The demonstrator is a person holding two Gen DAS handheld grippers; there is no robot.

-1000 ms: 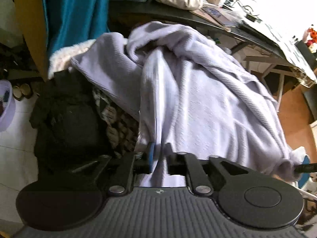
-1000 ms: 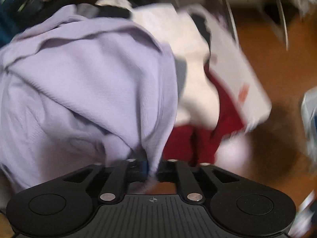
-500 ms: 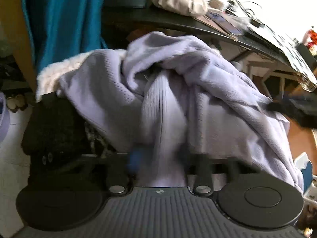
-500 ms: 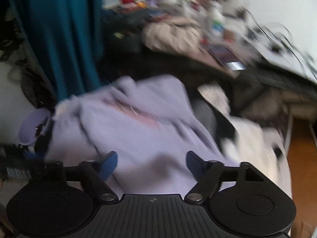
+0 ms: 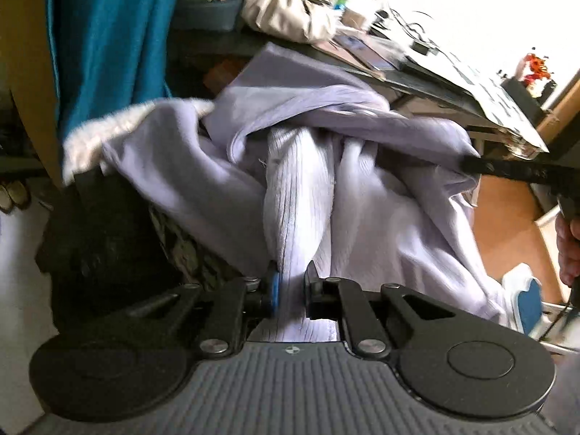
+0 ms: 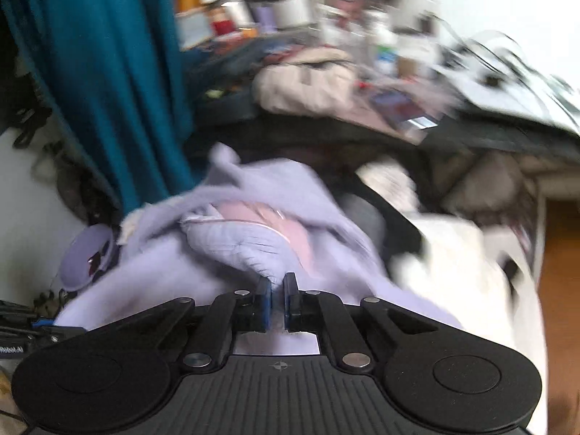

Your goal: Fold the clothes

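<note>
1. Your left gripper has its jaws closing on a ribbed band of the lilac garment; the cloth runs up between the pads and is pinched there.
2. Your right gripper is all but fully closed, nipping a puckered fold of the same lilac garment between its blue pads.
3. The garment lies heaped on a pile of other clothes in front of a cluttered desk, beside a teal curtain.
4. Only your left view shows a black garment and a patterned cloth under the lilac heap on the left, a fluffy white edge, and your right gripper's black body reaching in from the right with part of your hand at the frame edge.
5. Only your right view shows a pink patch inside the lilac folds, a white garment to the right, and a round lilac object at the left.
6. Both views show a beige bag on the desk.
7. The right view is heavily blurred, so the desk clutter cannot be made out, and what the round lilac object is cannot be told.
8. In the left view, the right gripper's fingertips are buried in the cloth, and the garment's lower end is cut off behind your left gripper.
</note>
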